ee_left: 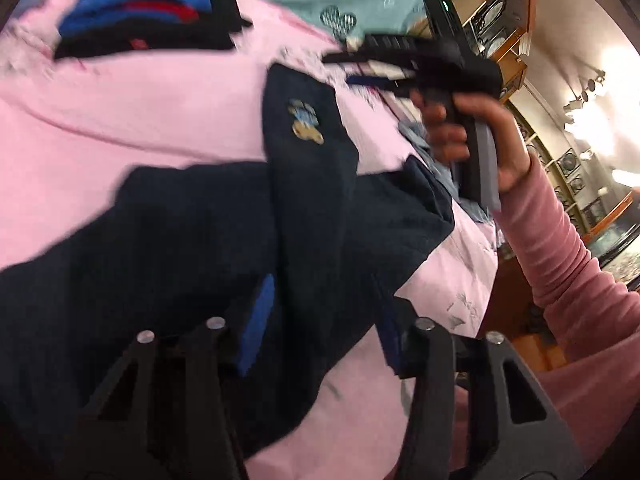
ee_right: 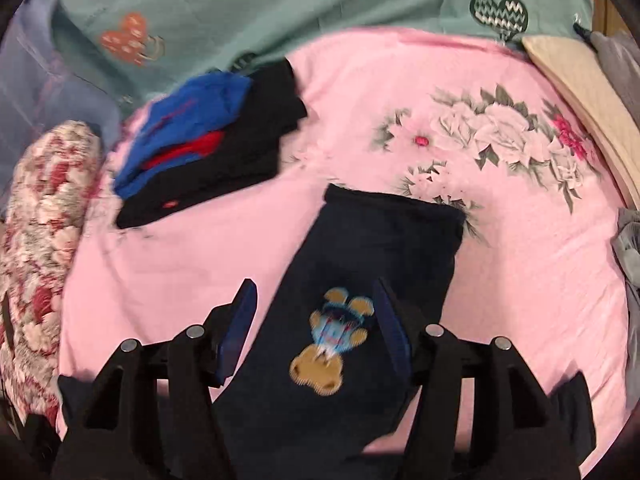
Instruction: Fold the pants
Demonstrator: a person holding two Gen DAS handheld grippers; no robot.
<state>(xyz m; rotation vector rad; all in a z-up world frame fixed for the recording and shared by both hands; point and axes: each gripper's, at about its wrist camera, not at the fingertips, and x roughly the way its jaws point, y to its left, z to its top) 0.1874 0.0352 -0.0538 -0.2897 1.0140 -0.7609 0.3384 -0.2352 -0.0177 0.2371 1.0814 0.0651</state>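
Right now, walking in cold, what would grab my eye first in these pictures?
Probably the dark navy pants with a bear patch, spread on the pink floral bedsheet, the open right tongs hovering over the patch. Behind, toward the left, a folded stack of blue, red and black clothes lies on the sheet. In the left view, the left tongs straddle the navy cloth, while a hand in a pink sleeve holds the other tool.

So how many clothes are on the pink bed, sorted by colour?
Navy blue pants with a teddy bear patch: 1
Folded black garment in the pile: at least 1
Folded bright blue garment in the pile: 1
Red garment, only an edge showing in the pile: 1
Total: 4 that can be told apart, all on the pink floral bedsheet.
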